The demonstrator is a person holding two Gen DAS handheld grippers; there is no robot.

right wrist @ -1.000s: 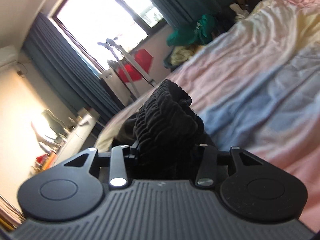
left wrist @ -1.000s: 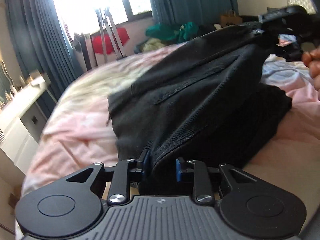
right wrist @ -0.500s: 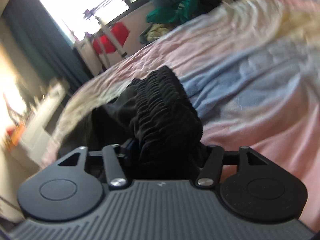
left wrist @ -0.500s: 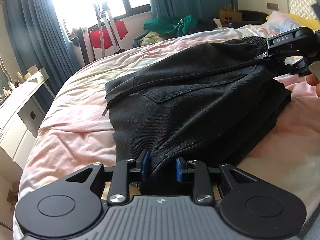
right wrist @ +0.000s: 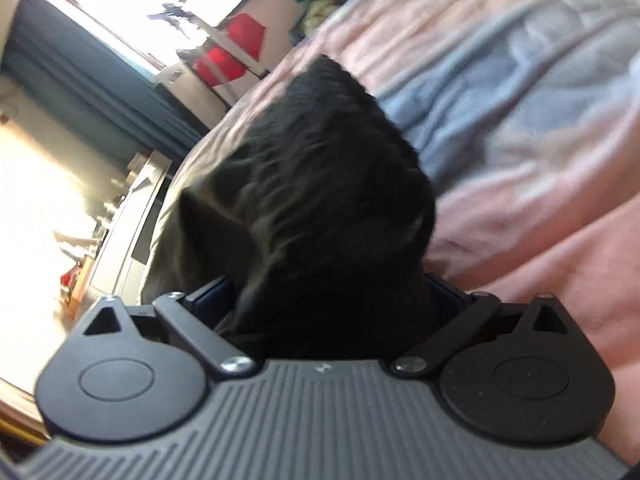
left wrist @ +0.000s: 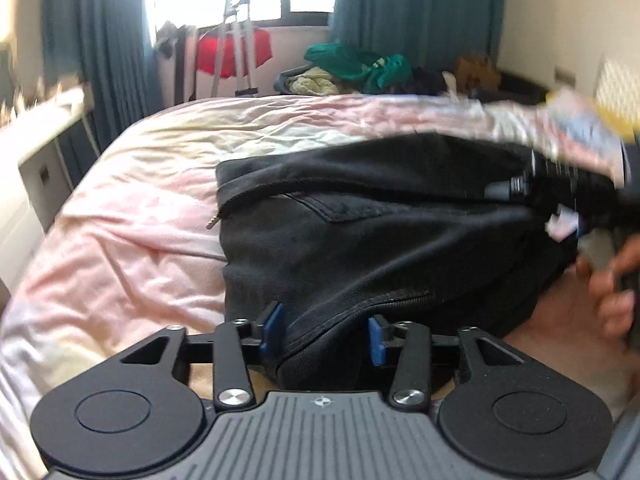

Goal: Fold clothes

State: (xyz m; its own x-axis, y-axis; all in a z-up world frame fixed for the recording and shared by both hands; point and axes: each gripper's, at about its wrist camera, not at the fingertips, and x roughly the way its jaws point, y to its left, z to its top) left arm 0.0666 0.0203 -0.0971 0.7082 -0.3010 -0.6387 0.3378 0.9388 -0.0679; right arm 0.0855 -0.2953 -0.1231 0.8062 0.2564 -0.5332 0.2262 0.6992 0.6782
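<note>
black pants [left wrist: 360, 248]: lie folded on the bed [left wrist: 132, 272], long side across it | left tongs [left wrist: 322, 334]: at near fold, opening, cloth between | right tongs [right wrist: 340, 300]: at waistband end, opening, cloth between | next: pull both straight back

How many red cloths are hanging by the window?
1: a single red cloth hangs on the drying rack under the window, left of the green pile. Others may be hidden behind it.
</note>
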